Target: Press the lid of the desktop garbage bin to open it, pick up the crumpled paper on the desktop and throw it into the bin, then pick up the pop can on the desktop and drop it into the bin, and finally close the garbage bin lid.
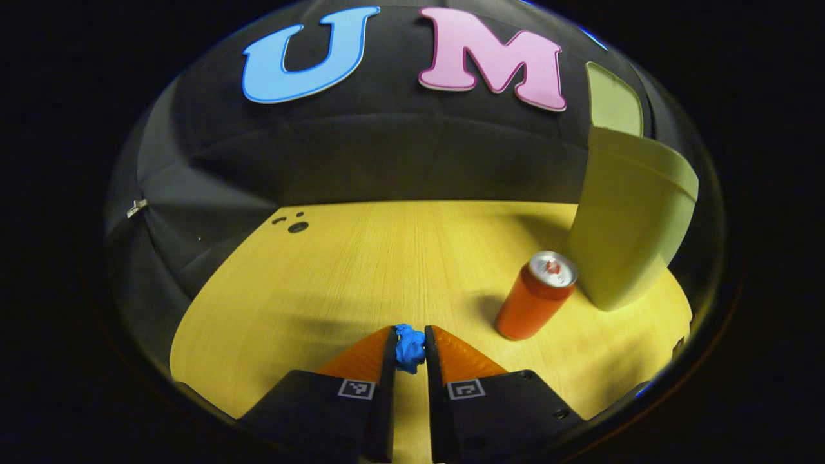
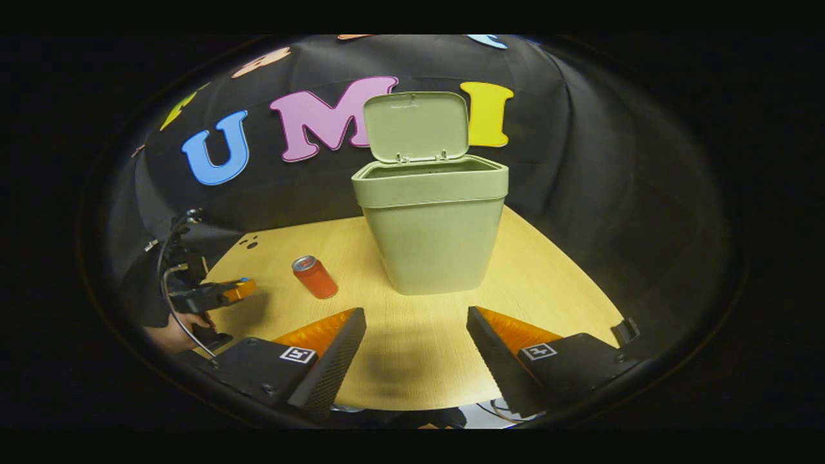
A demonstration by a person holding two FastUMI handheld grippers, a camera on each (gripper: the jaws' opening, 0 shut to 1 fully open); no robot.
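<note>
Blue crumpled paper (image 1: 410, 348) sits pinched in our left gripper (image 1: 410, 345), low over the table (image 1: 361, 270). Our right gripper (image 2: 416, 325) is wide and holds nothing. Far right, the bin (image 1: 628, 225) is open. Swinging over, we might bump the can (image 1: 535, 295) beside it.

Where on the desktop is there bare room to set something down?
Bare: the table left of the pop can, and the front strip before the right tool. Crowded: can and bin stand close together.
</note>
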